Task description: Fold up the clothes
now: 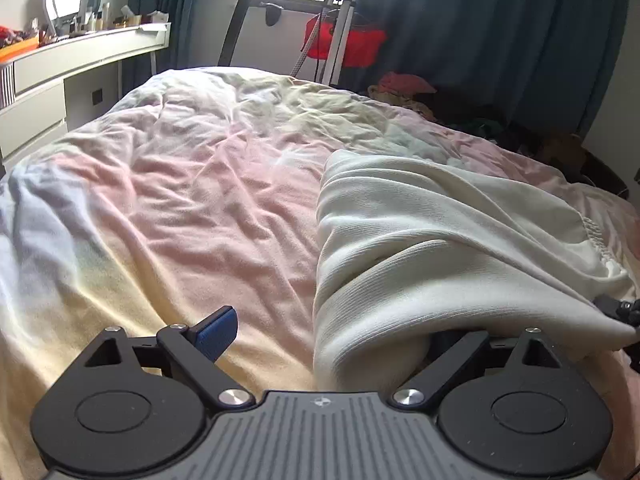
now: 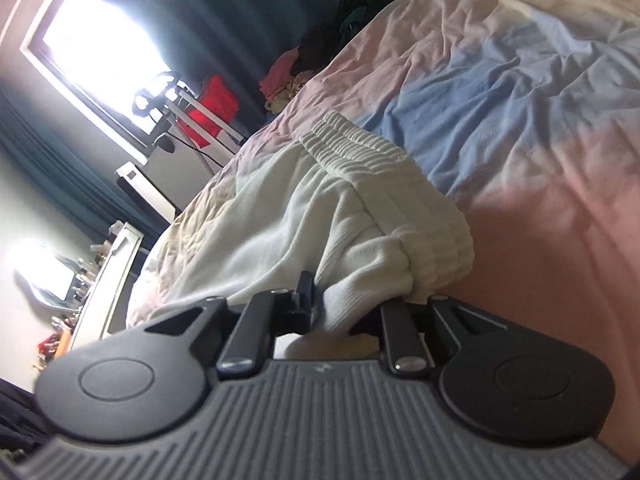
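Draping over the left gripper (image 1: 326,340), the white garment (image 1: 440,240) hides one finger; jaws spread; right gripper (image 2: 344,312) seemingly pinches it.

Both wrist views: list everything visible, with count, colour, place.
garment: one, white, ribbed waistband, lying on the bed
bed cover: one, pink, yellow and blue patches, rumpled
clothes pile: one, mixed colours, far edge of bed
curtains: dark teal, by the window
shelf: one, white, cluttered with bottles, by the wall
red cloth: one, hanging on a white rack
left gripper: fingers wide apart, garment draped over one finger
right gripper: fingers closed on a garment fold
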Action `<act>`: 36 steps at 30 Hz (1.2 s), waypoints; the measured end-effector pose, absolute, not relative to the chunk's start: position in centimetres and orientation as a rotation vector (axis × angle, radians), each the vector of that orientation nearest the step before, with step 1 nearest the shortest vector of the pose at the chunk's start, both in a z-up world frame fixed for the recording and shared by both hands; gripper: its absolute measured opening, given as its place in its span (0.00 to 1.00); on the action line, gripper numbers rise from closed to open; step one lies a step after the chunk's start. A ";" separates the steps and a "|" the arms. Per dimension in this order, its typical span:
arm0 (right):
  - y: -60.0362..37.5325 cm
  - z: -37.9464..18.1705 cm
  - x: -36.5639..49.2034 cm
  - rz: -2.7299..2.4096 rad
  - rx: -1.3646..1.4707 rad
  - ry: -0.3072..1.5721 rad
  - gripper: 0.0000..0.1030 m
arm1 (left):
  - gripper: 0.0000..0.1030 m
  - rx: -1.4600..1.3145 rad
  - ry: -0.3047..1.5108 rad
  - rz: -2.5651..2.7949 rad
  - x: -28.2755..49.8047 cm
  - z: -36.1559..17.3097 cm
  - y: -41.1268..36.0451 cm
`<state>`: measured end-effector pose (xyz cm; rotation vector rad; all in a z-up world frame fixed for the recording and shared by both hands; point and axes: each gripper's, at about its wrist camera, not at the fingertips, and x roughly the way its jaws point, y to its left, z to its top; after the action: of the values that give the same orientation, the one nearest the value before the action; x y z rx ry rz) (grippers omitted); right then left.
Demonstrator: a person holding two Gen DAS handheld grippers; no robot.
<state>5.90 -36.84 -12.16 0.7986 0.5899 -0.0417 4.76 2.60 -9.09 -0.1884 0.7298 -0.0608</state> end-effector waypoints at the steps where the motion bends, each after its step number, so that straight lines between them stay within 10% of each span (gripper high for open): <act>1: -36.8 -12.3 5.8 -0.044 0.789 0.609 0.26 | 0.91 -0.199 0.734 -0.057 4.8 -9.3 2.9; 7: -37.0 -13.3 5.1 -0.042 0.843 0.698 0.42 | 0.92 -0.285 0.754 -0.052 5.5 -9.8 3.8; 11: -36.5 -12.4 4.0 -0.097 0.794 0.724 0.84 | 0.94 -0.369 0.786 -0.041 5.9 -10.3 4.8; 36: -37.1 -14.2 6.0 0.176 0.988 0.453 0.87 | 0.96 -0.532 0.836 -0.003 6.8 -11.5 7.1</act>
<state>6.04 -37.12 -14.17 0.9877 0.4530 0.1765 6.80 7.05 -11.55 -0.5324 0.8363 -0.0034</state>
